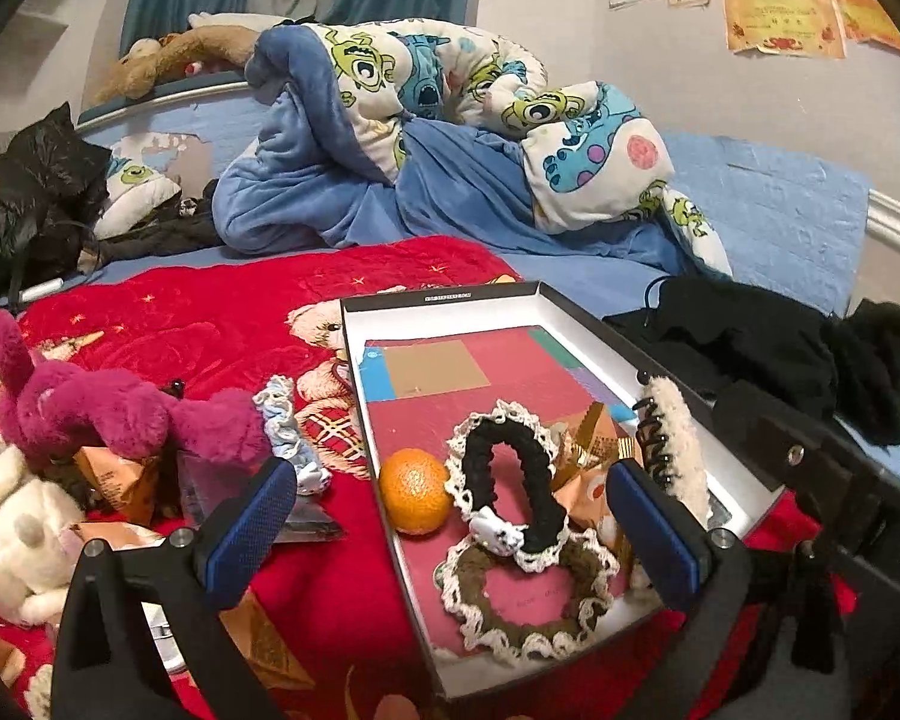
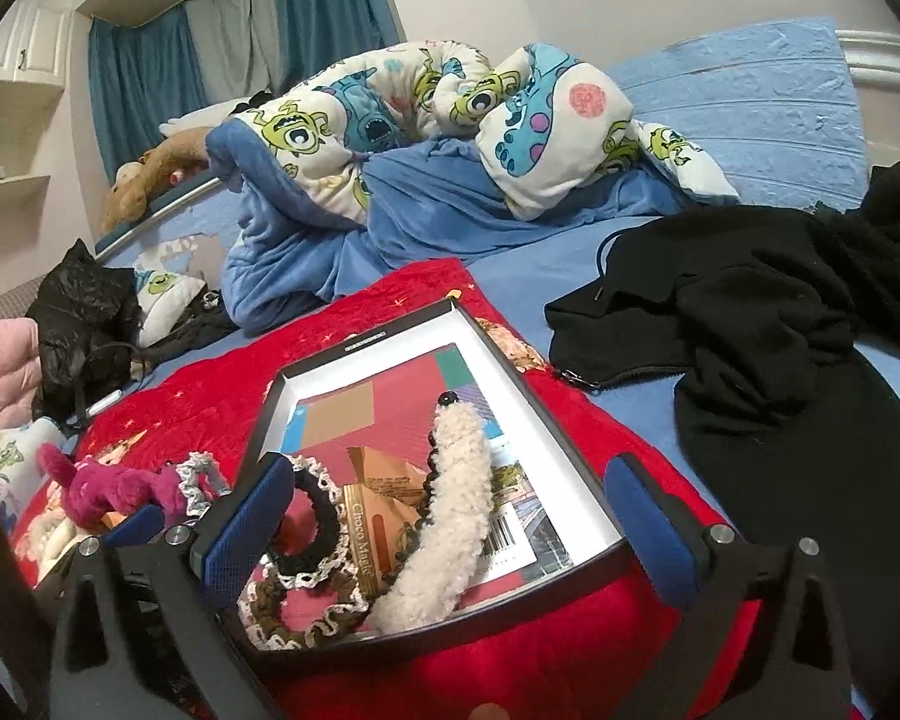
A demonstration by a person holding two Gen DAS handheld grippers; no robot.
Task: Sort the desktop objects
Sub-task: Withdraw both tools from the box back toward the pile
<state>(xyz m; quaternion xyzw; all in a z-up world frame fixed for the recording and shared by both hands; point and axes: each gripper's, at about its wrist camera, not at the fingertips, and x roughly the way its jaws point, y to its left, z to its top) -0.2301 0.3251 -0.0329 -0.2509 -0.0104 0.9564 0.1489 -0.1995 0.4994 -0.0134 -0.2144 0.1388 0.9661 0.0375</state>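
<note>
Scrunchies, a clip and snacks are being gathered into the shallow box [image 1: 354,354], which lies on the red blanket [image 1: 210,312] spread over the bed, so the box appears to serve as the collecting tray for the sorting. Inside it, the black scrunchie [image 1: 513,477] overlaps the brown scrunchie [image 1: 528,600], the orange [image 1: 415,491] sits at the box's 9 o'clock wall, and the fluffy hair clip [image 1: 675,444] leans along the 3 o'clock wall with gold snack packets [image 1: 594,441] just beside it. The left gripper [image 1: 450,531] has its fingers spread wide apart with nothing clamped; the scrunchies lie beyond and between them, not touched by either pad. The right gripper [image 2: 444,531] is likewise wide apart and empty, with the fluffy hair clip [image 2: 444,516] and the snack box [image 2: 369,531] lying between its fingers but clear of both. Both grippers point down toward the box's near end, which reads as a release posture over the tray. Unsorted pieces sit outside the box toward 9 o'clock: a blue-white scrunchie [image 1: 291,432], a pink plush toy [image 1: 108,408], a white plush toy [image 1: 21,546] and more snack packets [image 1: 120,474]. Judging from that, the sorting is partly done.
</note>
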